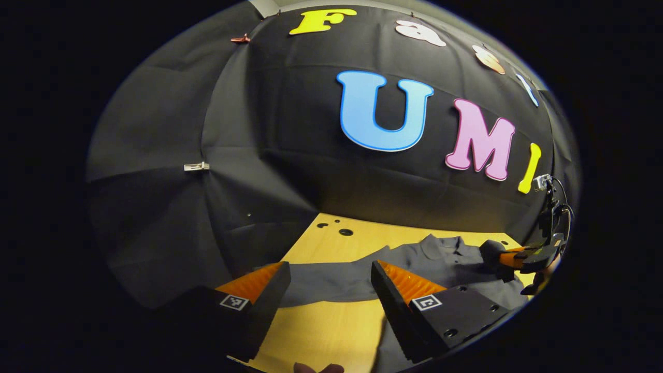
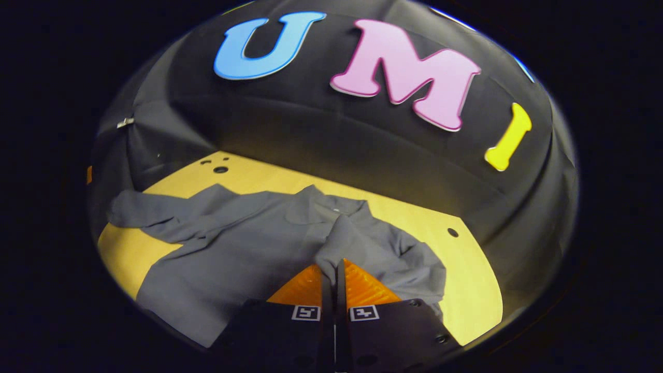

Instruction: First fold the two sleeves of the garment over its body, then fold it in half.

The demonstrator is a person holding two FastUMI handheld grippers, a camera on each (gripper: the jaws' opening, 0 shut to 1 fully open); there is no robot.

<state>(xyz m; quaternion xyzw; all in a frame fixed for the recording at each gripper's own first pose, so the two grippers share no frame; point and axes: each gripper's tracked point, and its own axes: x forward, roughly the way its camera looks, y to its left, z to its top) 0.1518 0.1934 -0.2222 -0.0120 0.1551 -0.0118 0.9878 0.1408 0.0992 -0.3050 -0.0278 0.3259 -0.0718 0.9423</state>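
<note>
A grey collared shirt (image 2: 248, 243) lies flat on the yellow table (image 2: 466, 269), collar toward the back wall. Its left sleeve (image 2: 150, 212) stretches out to the side. My right gripper (image 2: 331, 267) is shut on the end of the right sleeve (image 2: 339, 238), which is lifted and drawn in over the shirt's body. In the left gripper view the shirt (image 1: 440, 259) lies ahead, and my left gripper (image 1: 331, 274) hovers open just above the outstretched sleeve (image 1: 326, 282). The right gripper (image 1: 505, 256) shows there at the far right, holding a bunch of grey cloth.
The yellow table (image 1: 321, 326) has small holes (image 1: 346, 232) near its back edge, and another hole (image 2: 452, 232) at the right. Black cloth walls close the booth behind and at both sides. Bare tabletop lies in front of the left sleeve.
</note>
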